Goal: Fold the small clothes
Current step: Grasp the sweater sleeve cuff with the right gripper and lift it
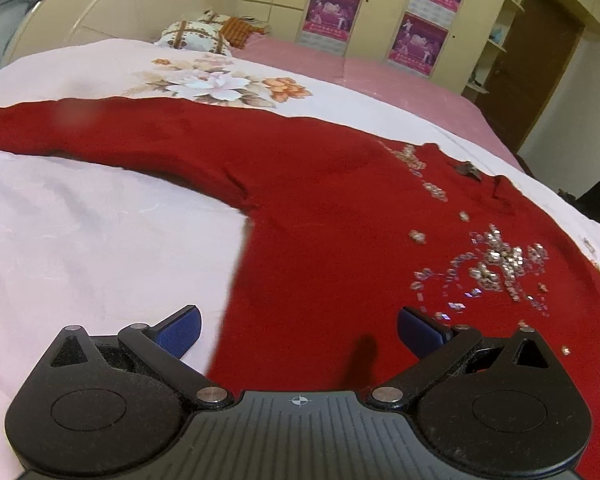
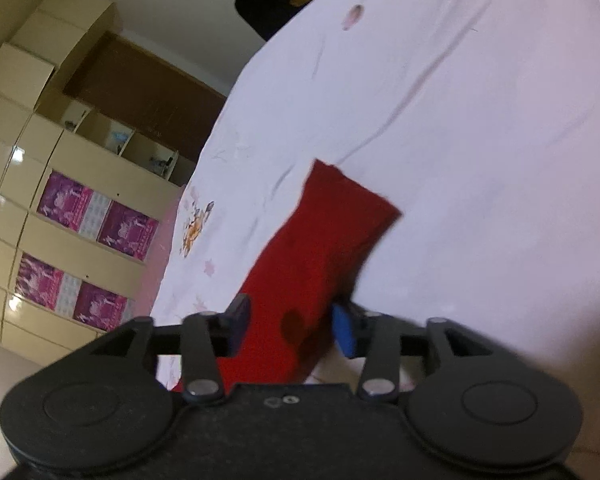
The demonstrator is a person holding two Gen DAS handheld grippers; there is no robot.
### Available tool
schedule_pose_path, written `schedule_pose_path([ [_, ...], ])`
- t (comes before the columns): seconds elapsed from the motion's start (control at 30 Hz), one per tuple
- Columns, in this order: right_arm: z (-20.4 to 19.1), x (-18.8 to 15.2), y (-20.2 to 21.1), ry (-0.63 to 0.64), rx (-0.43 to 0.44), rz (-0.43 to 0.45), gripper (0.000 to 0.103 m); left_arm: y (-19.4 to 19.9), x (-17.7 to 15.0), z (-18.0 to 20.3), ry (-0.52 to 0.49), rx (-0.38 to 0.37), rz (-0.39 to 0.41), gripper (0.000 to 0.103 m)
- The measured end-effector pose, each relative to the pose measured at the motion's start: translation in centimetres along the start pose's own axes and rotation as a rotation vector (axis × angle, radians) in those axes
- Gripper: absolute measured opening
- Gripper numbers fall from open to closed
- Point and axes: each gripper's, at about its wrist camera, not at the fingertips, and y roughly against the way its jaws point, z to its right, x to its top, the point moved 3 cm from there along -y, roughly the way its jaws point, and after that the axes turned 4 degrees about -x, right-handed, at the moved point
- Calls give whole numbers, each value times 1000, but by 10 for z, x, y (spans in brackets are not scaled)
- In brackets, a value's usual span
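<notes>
I have the red sweater (image 1: pixel 320 208) spread flat on the bed (image 1: pixel 80 240), its sequined front toward 3 o'clock from my left gripper (image 1: pixel 298 330), whose jaws stand wide open over the hem. My right gripper (image 2: pixel 290 328) has its jaws closing around the sleeve (image 2: pixel 328 232), though I cannot tell if the pads press yet. I should pinch both layers firmly, then carry the sleeve across the body without dragging.

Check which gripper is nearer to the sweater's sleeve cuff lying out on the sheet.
Right. The right gripper straddles that sleeve just short of the sleeve cuff. The left gripper is open over the red sweater body's side edge.
</notes>
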Motion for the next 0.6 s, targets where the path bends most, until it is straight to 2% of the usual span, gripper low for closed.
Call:
schedule_pose_path([
  [0.03, -4, 0, -2, 25, -23, 4, 19, 1, 1, -3, -1, 7, 2, 103],
  [0.07, -6, 1, -3, 58, -60, 11, 6, 2, 2, -7, -4, 13, 5, 103],
  [0.1, -7, 1, -6, 83, -98, 8, 6, 3, 3, -10, -8, 21, 8, 103],
  [0.17, -8, 0, -6, 120, -120, 26, 5, 3, 5, -18, -16, 46, 3, 103],
  [0.23, -22, -3, -6, 222, -182, 47, 6, 4, 7, -31, -7, 87, -4, 103],
  [0.27, -35, -8, -5, 301, -213, 65, 6, 4, 7, -37, -4, 111, -4, 103],
  [0.37, -90, -42, 1, 619, -230, 129, 6, 1, 7, -57, 4, 170, -38, 103],
  [0.47, -138, -92, 4, 848, -170, 134, 6, 6, 8, -70, 25, 119, -24, 103],
  [0.6, -190, -179, 6, 1014, -22, 41, 6, 15, 9, -81, 77, 85, -9, 103],
])
